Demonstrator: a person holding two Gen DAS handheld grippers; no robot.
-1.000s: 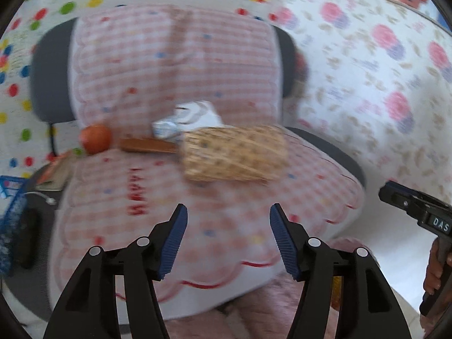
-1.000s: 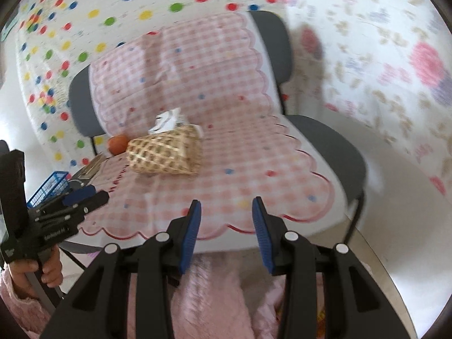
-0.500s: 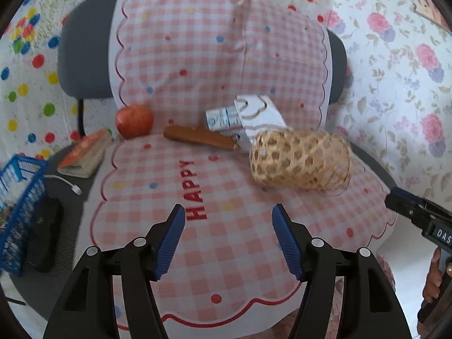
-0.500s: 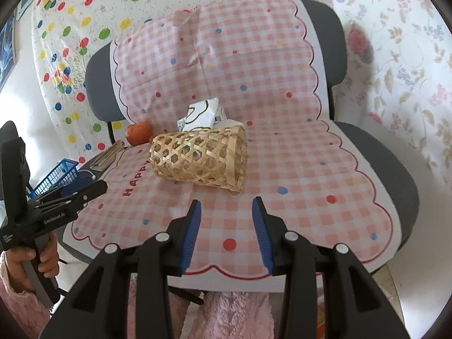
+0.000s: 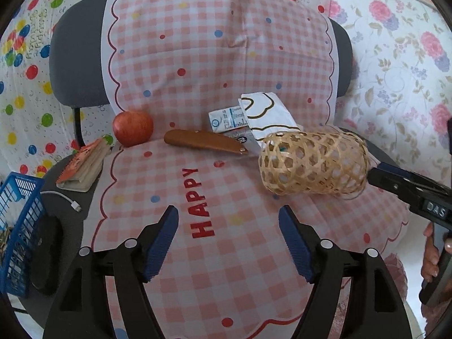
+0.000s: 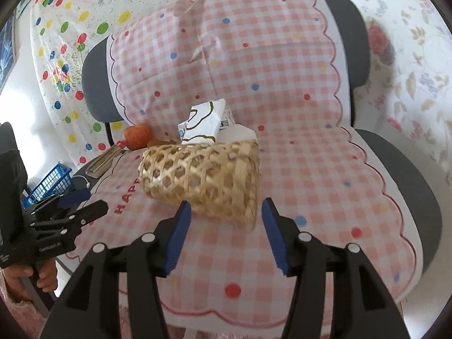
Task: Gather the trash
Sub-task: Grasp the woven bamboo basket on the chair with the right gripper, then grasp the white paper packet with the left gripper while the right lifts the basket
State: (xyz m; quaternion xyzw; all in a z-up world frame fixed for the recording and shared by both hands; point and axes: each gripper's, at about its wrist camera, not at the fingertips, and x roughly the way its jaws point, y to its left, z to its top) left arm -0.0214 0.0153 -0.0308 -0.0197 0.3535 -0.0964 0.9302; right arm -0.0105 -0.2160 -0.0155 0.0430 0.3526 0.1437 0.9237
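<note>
Both my tools open over the chair, basket lying on its side.

My right tool has just been widening, its pads flanking the wicker basket rim without pressing. My left tool has also been opening, holding nothing. White wrappers lie just behind the basket; something small and green shows inside.

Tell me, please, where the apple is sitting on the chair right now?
In the left wrist view the apple sits at the seat's back left, between the small book and the brown knife handle.
</note>
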